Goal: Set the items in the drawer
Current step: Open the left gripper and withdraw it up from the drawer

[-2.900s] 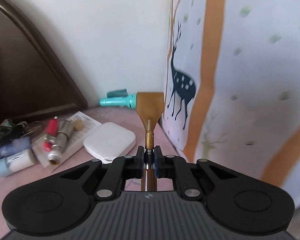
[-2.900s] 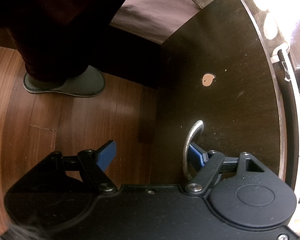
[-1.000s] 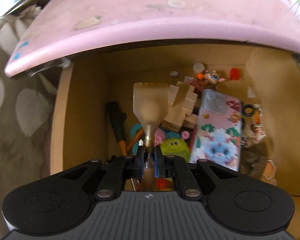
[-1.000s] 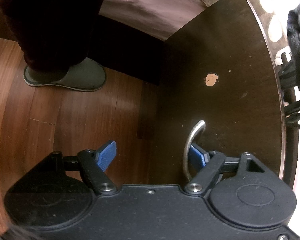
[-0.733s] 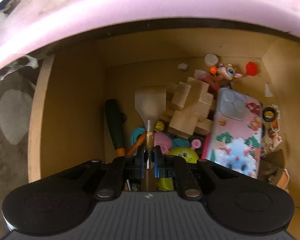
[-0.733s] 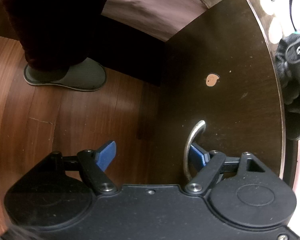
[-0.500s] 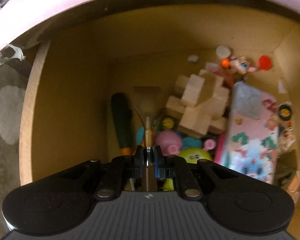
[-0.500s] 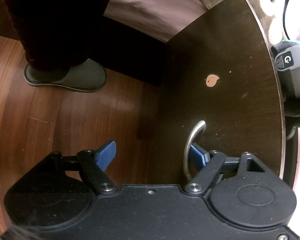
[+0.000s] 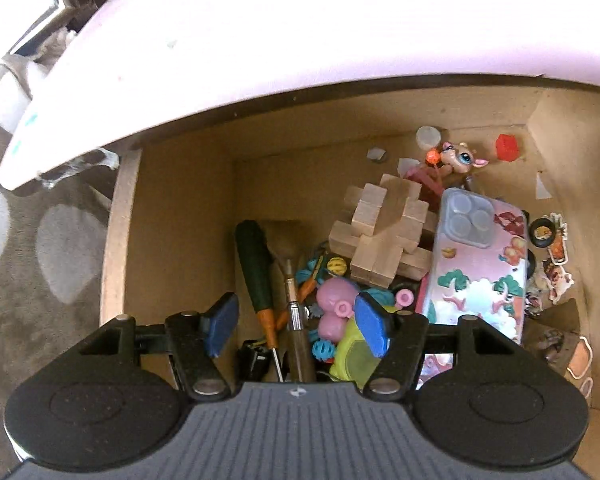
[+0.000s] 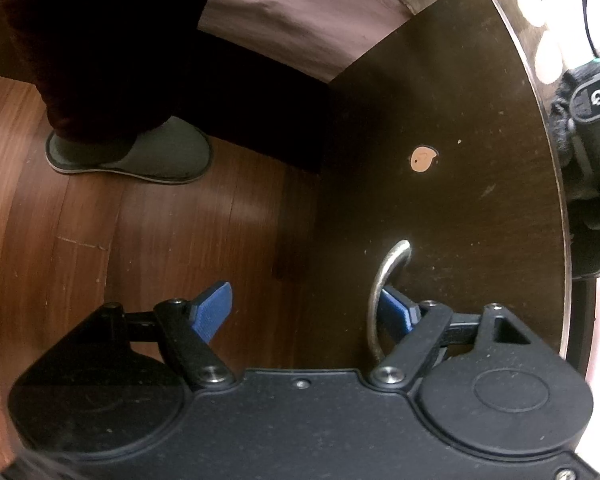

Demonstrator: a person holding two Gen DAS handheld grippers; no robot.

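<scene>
In the left wrist view I look down into the open drawer (image 9: 116, 240). The flat brush (image 9: 291, 280) lies in it beside a green-handled screwdriver (image 9: 256, 264). Its bristles point away and its handle runs back under the camera. My left gripper (image 9: 296, 326) hangs over the brush with its jaws opening, and the blue pads stand clear of it on both sides. In the right wrist view my right gripper (image 10: 306, 312) is open. Its right finger is hooked behind the metal drawer handle (image 10: 384, 280) on the dark drawer front (image 10: 440, 200).
The drawer also holds a wooden block puzzle (image 9: 384, 232), a pink patterned phone case (image 9: 476, 264), small toys and stickers. A pink tabletop (image 9: 300, 40) overhangs the drawer's back. A person's slippered foot (image 10: 132, 156) stands on the wooden floor left of the drawer front.
The left gripper, shut on the brush until half a second ago, has opened. The brush now rests in the drawer next to the screwdriver. The right gripper has stayed at the handle.
</scene>
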